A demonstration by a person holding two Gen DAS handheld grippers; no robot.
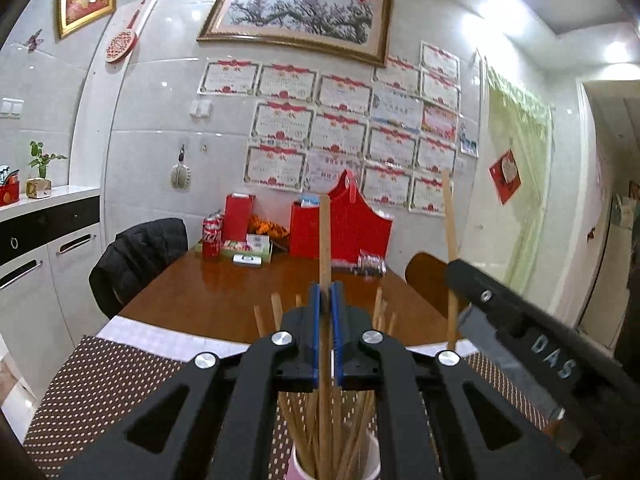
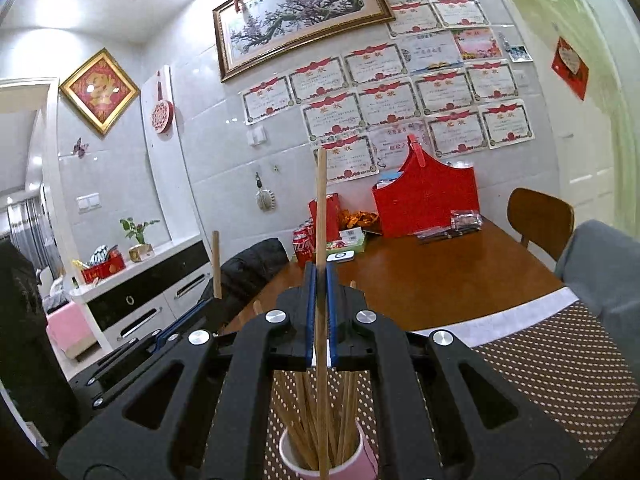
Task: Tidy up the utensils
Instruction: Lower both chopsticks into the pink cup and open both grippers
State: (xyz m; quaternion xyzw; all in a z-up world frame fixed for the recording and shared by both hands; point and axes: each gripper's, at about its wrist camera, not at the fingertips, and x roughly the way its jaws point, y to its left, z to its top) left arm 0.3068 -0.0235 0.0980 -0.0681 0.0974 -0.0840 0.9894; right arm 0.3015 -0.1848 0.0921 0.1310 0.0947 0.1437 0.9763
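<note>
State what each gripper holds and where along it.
The left gripper pinches one chopstick near mid-length. The right gripper pinches another chopstick likewise; the lower ends reach the cup.

The pink cup (image 2: 362, 456) is getting cut off by the bottom edge, its base out of sight. Gripper frames are hiding the middles of the bundled chopsticks (image 1: 352, 432). The wall certificates (image 1: 280, 120) are staying too small to read.
</note>
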